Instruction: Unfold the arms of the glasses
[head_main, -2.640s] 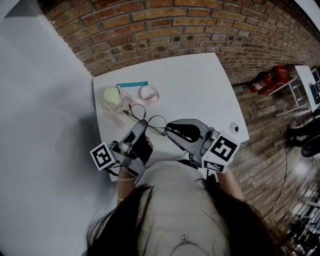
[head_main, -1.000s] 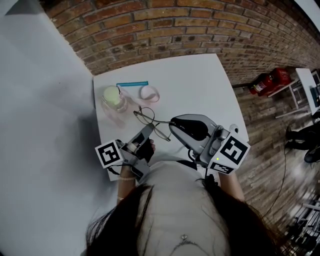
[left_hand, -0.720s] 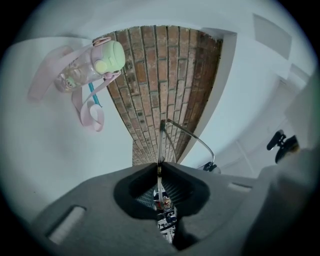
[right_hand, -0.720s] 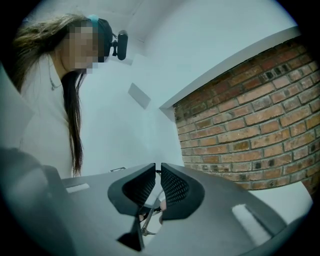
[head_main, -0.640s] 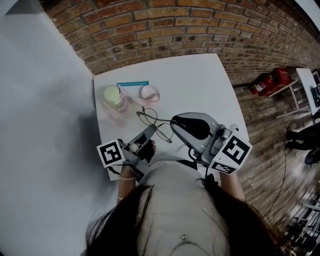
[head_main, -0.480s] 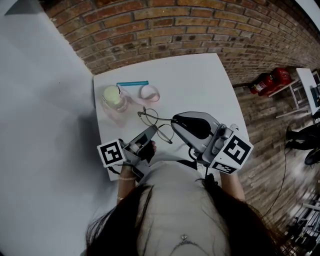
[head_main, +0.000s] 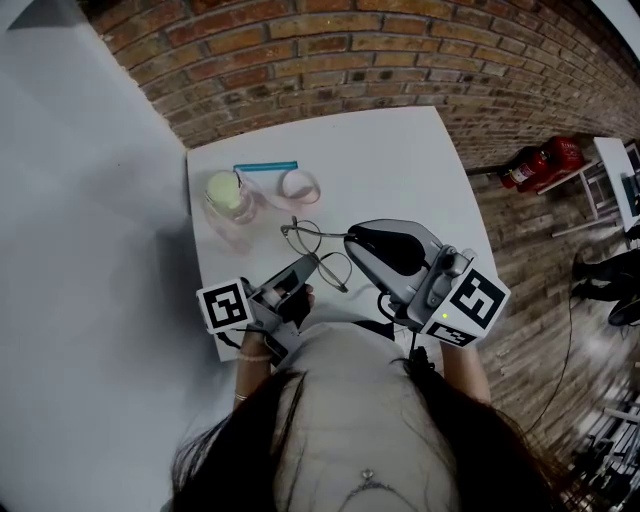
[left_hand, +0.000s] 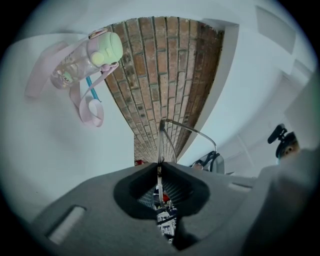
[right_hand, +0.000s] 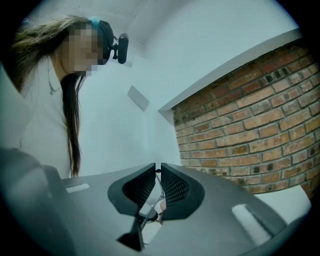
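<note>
"Well, what was the biggest thing?"

"The white table (head_main: 400, 160), by a brick wall (head_main: 330, 60)."

"And next?"

"The right gripper (head_main: 350, 240) and the left gripper (head_main: 312, 262). Both were over the near side of the table, tips close together."

"Then?"

"A see-through bottle (head_main: 226, 200) with a green lid, far left on the table, with its pink strap (head_main: 298, 186)."

"And the smallest?"

"The glasses (head_main: 318, 252), up between the two grippers. Each gripper had its jaws squeezed together on the thin wire frame. One arm (left_hand: 190, 130) stuck out in a curve."
</note>
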